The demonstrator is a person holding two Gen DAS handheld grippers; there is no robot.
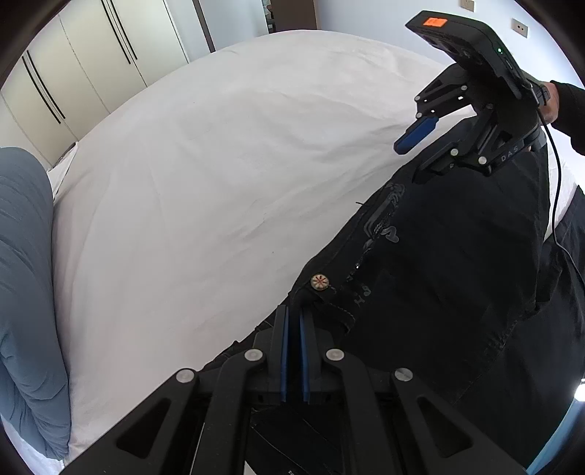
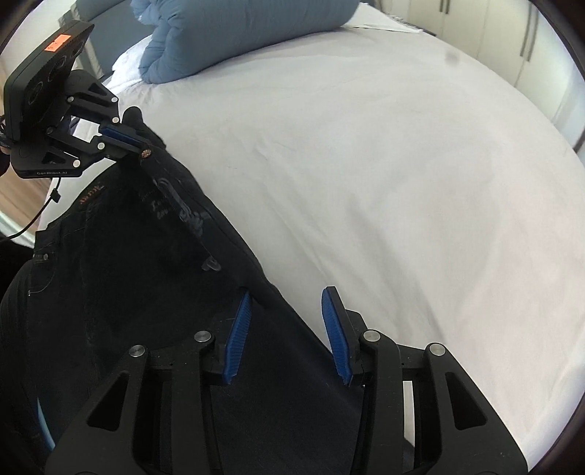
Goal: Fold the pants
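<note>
Black pants [image 1: 457,263] with a metal waist button [image 1: 319,282] hang by their waistband over the near edge of a white bed [image 1: 204,175]. My left gripper [image 1: 294,316] is shut on the waistband by the button; it also shows in the right wrist view [image 2: 137,144], shut on the pants [image 2: 153,263]. My right gripper [image 2: 289,303] is open, its blue pads either side of the pants' edge without pinching it. In the left wrist view the right gripper [image 1: 413,160] stands open at the pants' upper edge.
A rolled blue duvet [image 2: 234,33] lies at the head of the bed [image 2: 384,164], also at the left of the left wrist view [image 1: 25,292]. White wardrobe doors [image 1: 91,62] stand beyond the bed. A cable [image 1: 555,190] hangs from the right gripper.
</note>
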